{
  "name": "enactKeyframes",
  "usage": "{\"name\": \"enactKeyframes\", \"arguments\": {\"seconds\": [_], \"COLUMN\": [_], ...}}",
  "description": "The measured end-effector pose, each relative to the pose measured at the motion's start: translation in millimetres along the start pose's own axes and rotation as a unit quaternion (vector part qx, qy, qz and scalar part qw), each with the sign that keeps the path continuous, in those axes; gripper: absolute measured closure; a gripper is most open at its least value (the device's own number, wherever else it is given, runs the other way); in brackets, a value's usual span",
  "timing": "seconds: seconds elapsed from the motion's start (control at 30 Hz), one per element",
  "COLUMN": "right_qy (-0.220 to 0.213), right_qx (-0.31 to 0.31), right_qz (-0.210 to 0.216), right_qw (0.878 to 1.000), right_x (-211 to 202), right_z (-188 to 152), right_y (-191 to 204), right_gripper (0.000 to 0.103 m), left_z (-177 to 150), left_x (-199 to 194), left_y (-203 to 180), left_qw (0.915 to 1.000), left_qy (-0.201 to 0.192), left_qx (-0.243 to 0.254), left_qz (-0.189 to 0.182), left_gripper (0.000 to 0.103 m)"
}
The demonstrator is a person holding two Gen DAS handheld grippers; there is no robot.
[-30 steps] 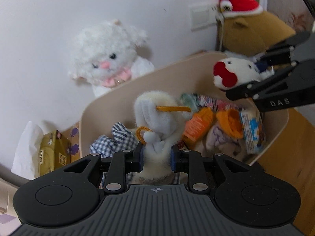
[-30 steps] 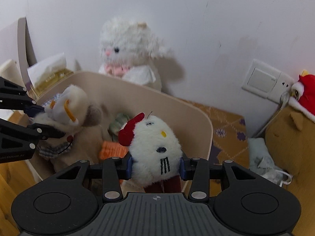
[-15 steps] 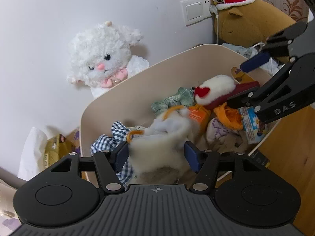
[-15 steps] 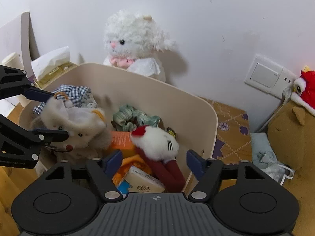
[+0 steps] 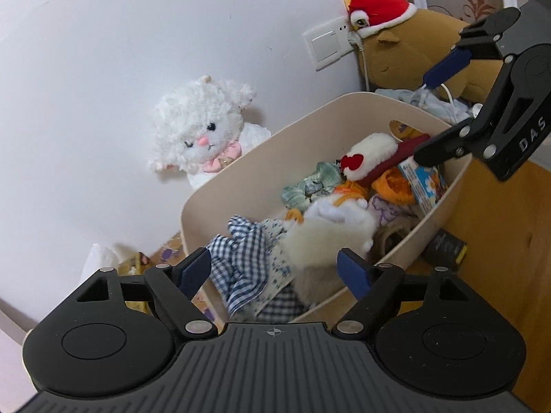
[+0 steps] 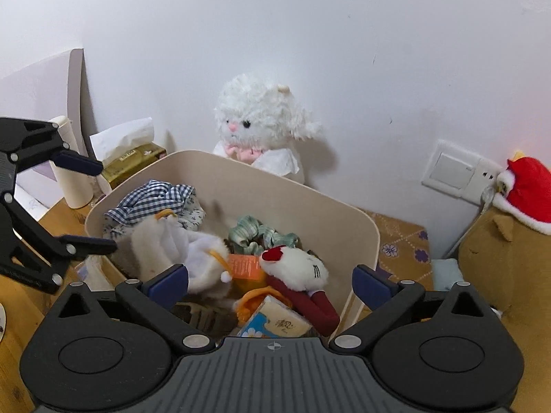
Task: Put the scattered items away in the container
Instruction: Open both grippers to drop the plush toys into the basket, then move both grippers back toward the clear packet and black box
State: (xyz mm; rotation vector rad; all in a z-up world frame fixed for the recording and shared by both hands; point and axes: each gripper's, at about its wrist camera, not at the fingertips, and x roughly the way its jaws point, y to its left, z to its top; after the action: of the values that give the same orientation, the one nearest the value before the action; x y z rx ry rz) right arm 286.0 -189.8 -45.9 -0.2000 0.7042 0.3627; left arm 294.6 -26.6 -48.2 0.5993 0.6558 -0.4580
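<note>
Both toys now lie inside the container (image 6: 344,213), which stands on the table (image 5: 509,241) near the wall. The left gripper (image 5: 275,268) hangs over the near rim with its jaws spread wide and empty; one second ago they clamped the grey plush (image 5: 327,237), now resting on the checked cloth (image 5: 241,251). The right gripper (image 6: 270,280) is likewise spread and empty; its white cat doll (image 6: 296,266), previously held, lies on the pile's right side. Judged: both releases are complete, wide jaws allowing clean withdrawal.
</note>
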Motion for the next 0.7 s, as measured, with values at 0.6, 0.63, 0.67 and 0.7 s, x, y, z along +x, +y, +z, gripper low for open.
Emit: {"name": "enactKeyframes", "arguments": {"seconds": [0.6, 0.63, 0.67, 0.7], "right_qy": [0.082, 0.088, 0.093, 0.099], "right_qx": [0.018, 0.018, 0.016, 0.015], "right_qz": [0.031, 0.032, 0.031, 0.031], "right_qw": [0.996, 0.995, 0.995, 0.994], "right_x": [10.5, 13.6, 16.1, 19.6], "right_z": [-77.2, -81.2, -85.0, -88.2], "right_y": [28.7, 30.6, 32.8, 34.6], "right_gripper": [0.0, 0.0, 0.0, 0.0], "left_z": [-66.2, -69.1, -71.9, -75.2], "left_x": [8.1, 10.9, 14.0, 16.9], "left_y": [18.2, 17.7, 17.0, 16.0], "left_qw": [0.993, 0.9921, 0.9911, 0.9902], "left_qy": [0.091, 0.095, 0.099, 0.101], "left_qx": [0.062, 0.066, 0.072, 0.078], "left_qz": [-0.043, -0.048, -0.053, -0.056], "left_gripper": [0.017, 0.017, 0.017, 0.017]}}
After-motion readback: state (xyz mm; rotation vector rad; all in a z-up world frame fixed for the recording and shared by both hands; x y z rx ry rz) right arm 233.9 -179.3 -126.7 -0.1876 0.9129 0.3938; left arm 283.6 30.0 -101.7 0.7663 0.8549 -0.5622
